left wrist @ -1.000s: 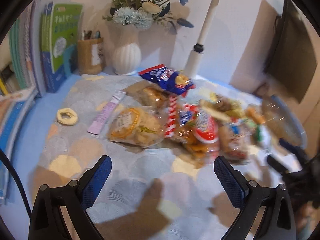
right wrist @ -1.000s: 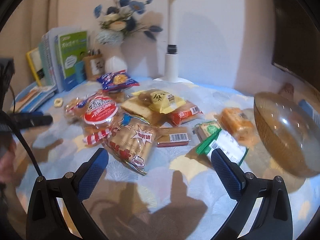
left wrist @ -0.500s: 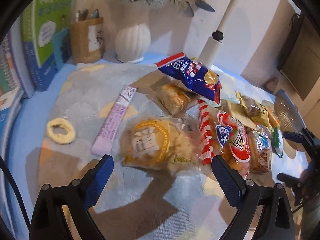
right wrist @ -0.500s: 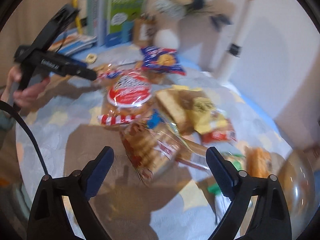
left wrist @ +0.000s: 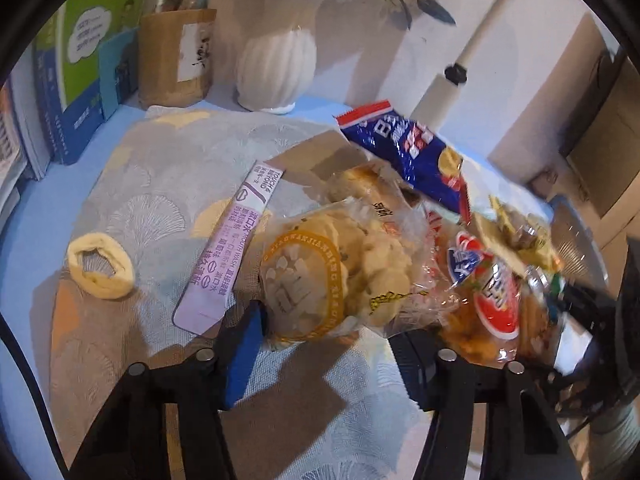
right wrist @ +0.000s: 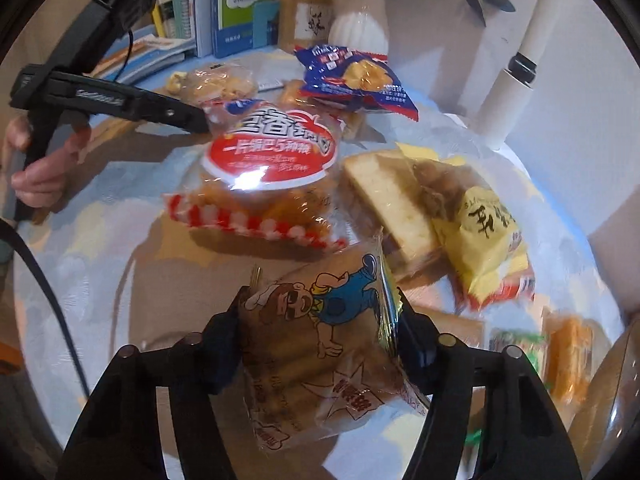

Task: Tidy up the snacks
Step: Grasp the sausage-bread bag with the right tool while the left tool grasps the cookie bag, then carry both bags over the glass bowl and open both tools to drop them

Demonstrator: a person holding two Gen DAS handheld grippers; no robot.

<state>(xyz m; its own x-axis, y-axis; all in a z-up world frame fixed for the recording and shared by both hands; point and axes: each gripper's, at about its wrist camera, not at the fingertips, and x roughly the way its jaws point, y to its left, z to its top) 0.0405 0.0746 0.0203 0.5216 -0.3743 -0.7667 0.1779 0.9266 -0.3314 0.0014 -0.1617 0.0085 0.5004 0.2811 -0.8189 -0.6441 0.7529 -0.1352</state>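
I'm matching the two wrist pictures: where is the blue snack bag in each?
Left wrist: the blue snack bag sits right of centre, upper half, atop the pile.
Right wrist: the bag lies near top centre, behind the red-label pack.
Shared landmark: the white ribbed vase.

A patterned tablecloth (left wrist: 168,184) carries snack packets (right wrist: 272,160) and a vase (left wrist: 276,68).

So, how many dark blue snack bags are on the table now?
1. The dark blue snack bag lies at the far end of the snacks, resting on a clear pastry packet, not far from the white vase. Others may be hidden under the heap.
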